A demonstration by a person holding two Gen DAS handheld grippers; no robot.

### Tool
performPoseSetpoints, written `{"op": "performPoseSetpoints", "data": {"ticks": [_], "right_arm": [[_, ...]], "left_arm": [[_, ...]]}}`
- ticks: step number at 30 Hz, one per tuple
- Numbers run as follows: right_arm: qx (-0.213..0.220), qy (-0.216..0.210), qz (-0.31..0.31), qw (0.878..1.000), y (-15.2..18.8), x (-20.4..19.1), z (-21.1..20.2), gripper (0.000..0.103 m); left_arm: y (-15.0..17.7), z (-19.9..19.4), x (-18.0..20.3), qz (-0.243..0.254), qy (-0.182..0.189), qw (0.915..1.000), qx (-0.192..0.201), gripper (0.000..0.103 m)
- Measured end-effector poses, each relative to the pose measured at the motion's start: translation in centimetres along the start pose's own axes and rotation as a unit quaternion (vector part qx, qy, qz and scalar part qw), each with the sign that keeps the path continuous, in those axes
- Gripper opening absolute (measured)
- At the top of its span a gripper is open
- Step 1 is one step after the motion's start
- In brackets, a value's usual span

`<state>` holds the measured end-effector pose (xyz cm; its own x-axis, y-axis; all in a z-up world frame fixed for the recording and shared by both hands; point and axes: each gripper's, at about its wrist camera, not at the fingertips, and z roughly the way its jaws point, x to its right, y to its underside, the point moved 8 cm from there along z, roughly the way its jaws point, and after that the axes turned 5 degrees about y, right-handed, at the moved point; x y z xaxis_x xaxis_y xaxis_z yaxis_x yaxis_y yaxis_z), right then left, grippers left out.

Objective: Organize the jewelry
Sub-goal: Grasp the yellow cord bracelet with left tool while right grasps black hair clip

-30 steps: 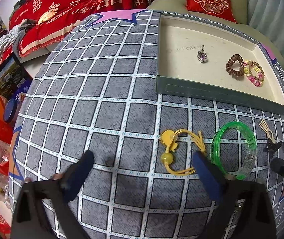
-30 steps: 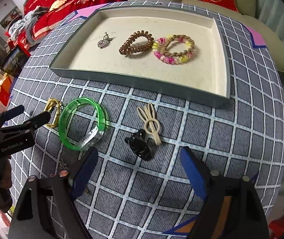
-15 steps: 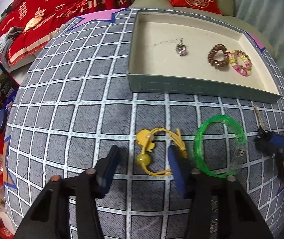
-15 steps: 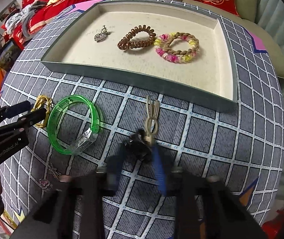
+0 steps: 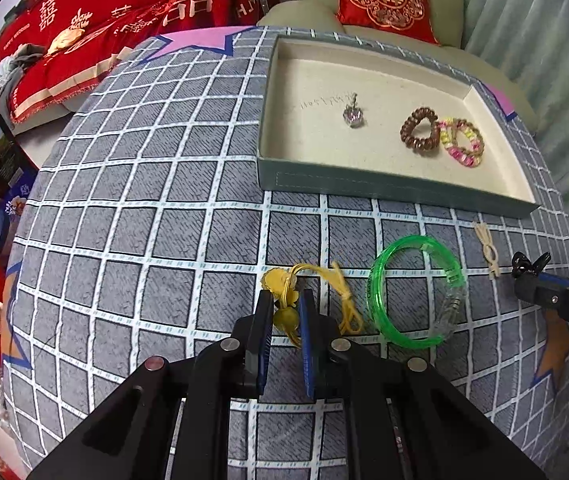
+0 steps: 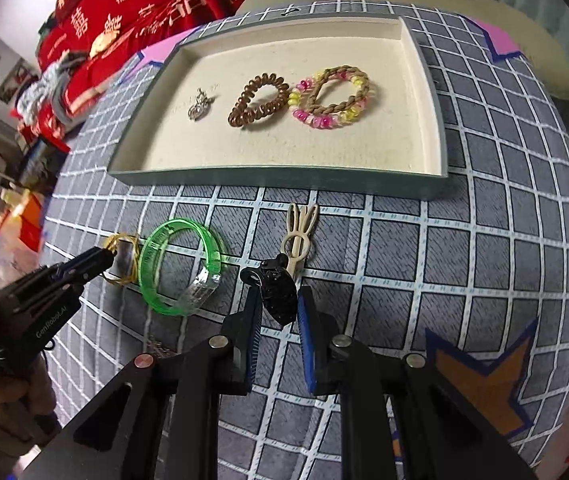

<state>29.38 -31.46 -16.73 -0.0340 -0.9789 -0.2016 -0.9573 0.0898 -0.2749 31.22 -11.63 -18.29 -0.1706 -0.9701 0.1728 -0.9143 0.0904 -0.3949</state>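
On the desk (image 5: 132, 240), short of the tray:
Left claw (image 5: 284, 300): narrowed onto the yellow tie (image 5: 284, 312), its bead pinched between the fingers; the loose loop trails toward 3 o'clock, lying on the cloth.
Right claw (image 6: 278, 300): narrowed around the black clip (image 6: 276, 292), whose front end pokes out past the fingertips at 12 o'clock.
Tray (image 6: 268, 174): at 12 o'clock from both claws, already carrying the pendant (image 6: 198, 106), the brown coil (image 6: 258, 100) and the beaded band (image 6: 334, 98).
Left on the desk: green bangle (image 5: 416, 292), between the two claws, and the beige pin (image 6: 298, 236), just ahead of the black clip (touching it or only close, I cannot tell).
Risk, tie: the grip looks to be on a round bead, so it may squirt out as the claw lifts; the trailing loop lies close to the bangle at 3 o'clock and could drag it along.
Risk, clip: held by its smooth body with much of it outside the fingers, it may pivot or slip loose; its tip could also nudge the beige pin off its spot.
Risk, tray wall: either item carried low could catch the near rim and drop short.
Risk, landing: releasing near the coil and band (they already touch each other) could heap things together, not sort them.
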Motion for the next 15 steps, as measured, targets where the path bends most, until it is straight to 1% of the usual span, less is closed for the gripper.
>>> {"op": "performPoseSetpoints", "data": {"ticks": [9,15], "right_arm": [[0.011,-0.015,0.014,1.0,-1.1,-0.1,-1.4,0.019],[0.02,-0.025,0.02,0.999,-2.4,0.1,-2.3,0.019]], "left_arm": [[-0.9,-2.8,0.4,-0.008,0.02,0.9995,0.021,0.023],[-2.5,-4.1,0.8,-0.012,0.031,0.9988,0.034,0.023]]}}
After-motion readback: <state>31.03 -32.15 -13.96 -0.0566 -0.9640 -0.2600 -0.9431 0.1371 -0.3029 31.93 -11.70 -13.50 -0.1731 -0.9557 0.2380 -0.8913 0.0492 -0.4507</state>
